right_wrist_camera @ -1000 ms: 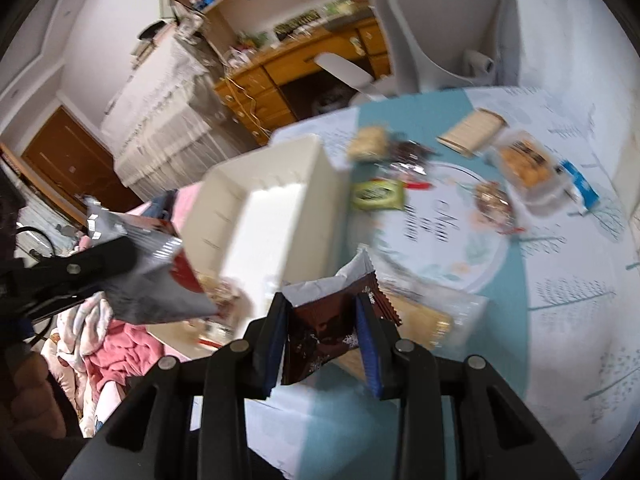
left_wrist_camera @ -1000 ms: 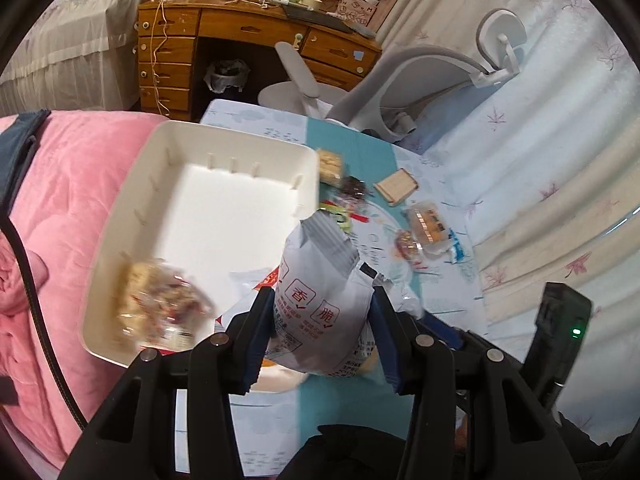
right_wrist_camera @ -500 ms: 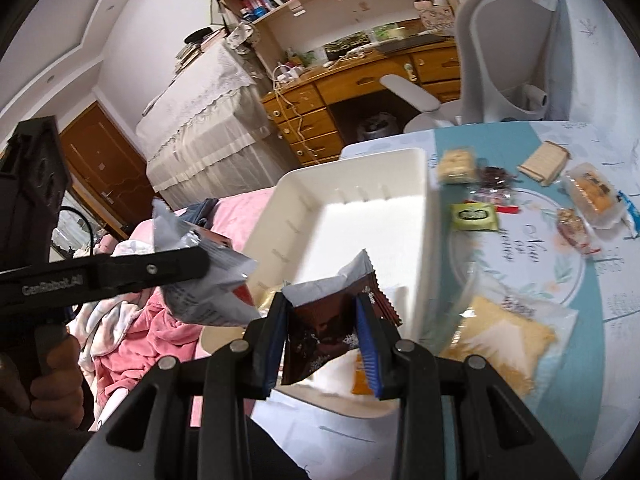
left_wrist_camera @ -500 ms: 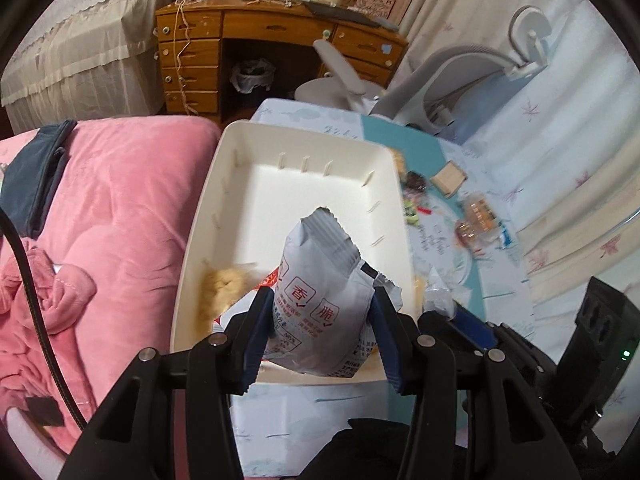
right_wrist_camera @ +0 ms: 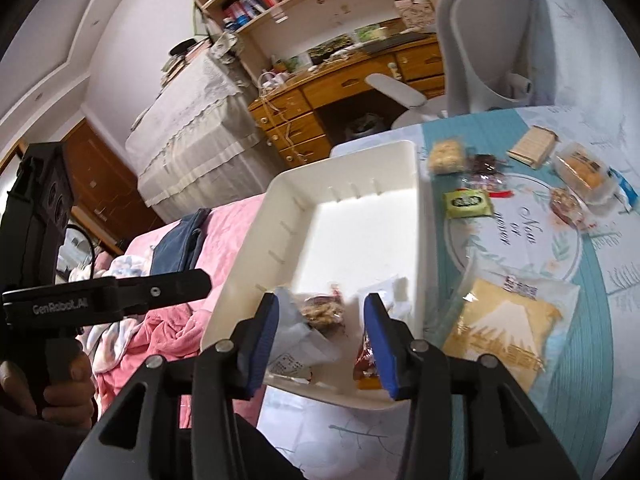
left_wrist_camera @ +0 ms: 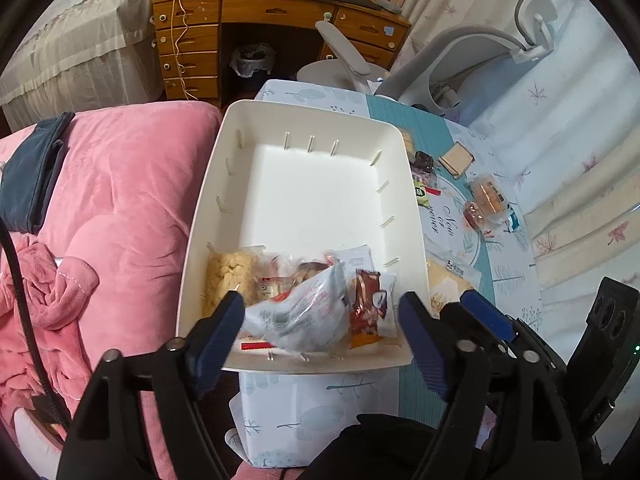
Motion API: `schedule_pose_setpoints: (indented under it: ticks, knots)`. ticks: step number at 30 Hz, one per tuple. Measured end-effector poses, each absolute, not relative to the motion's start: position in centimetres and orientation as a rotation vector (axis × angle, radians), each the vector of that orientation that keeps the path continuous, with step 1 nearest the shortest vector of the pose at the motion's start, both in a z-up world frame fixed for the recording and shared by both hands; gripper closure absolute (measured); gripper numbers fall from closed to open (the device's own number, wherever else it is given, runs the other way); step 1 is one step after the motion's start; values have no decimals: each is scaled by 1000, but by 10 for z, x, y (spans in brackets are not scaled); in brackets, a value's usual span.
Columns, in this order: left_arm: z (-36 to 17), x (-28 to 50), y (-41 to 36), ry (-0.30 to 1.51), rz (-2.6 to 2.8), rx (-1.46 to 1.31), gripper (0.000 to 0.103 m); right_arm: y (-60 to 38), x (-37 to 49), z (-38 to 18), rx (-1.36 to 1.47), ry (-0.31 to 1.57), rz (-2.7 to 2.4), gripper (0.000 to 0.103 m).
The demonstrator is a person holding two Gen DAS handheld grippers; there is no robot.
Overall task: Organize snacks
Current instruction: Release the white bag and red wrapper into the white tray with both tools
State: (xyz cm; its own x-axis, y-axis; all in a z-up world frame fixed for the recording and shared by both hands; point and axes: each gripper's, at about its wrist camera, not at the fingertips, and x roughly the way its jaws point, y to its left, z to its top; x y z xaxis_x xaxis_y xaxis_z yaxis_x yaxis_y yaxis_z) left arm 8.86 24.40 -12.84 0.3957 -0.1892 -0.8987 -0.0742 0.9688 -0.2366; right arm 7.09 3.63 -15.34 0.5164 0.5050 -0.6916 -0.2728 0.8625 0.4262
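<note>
Bed (left_wrist_camera: 120, 208): pink blanket, left of the surface, with a dark blue cloth on it.
Surface (left_wrist_camera: 460, 360): pale printed cloth with a teal band; carries the bin and loose snacks.
Bin (left_wrist_camera: 224, 184): white, rectangular, far half bare, snacks heaped at the near end.
Left claw (left_wrist_camera: 320, 320): jaws have just been opening and now stand released, wide apart over the bin's near end; nothing gripped.
Right claw (right_wrist_camera: 320, 340): jaws have just been opening, released, above the bin's near right corner; pads clear of the packets.
Grey bag (left_wrist_camera: 304, 316): lies in the bin between the left claw's fingers, touching neither.
Yellow pack (right_wrist_camera: 504, 332): on the surface, just right of the bin.
Brown packet (left_wrist_camera: 366, 308): in the bin, beside the grey bag.
Green packet (right_wrist_camera: 466, 202): on the surface, right of the bin.
</note>
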Motion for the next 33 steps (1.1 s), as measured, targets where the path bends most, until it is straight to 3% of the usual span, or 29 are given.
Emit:
schedule_pose_setpoints:
  ticks: [3, 15, 33]
  knots:
    - [-129, 91, 236, 1172, -85, -255, 22, 29, 69, -154, 292, 923, 450, 43]
    - [-128, 104, 175, 1186, -122, -244, 19, -32, 66, -152, 311, 925, 353, 30]
    - [-142, 111, 66, 1266, -1, -417, 10, -156, 90, -140, 237, 995, 341, 28]
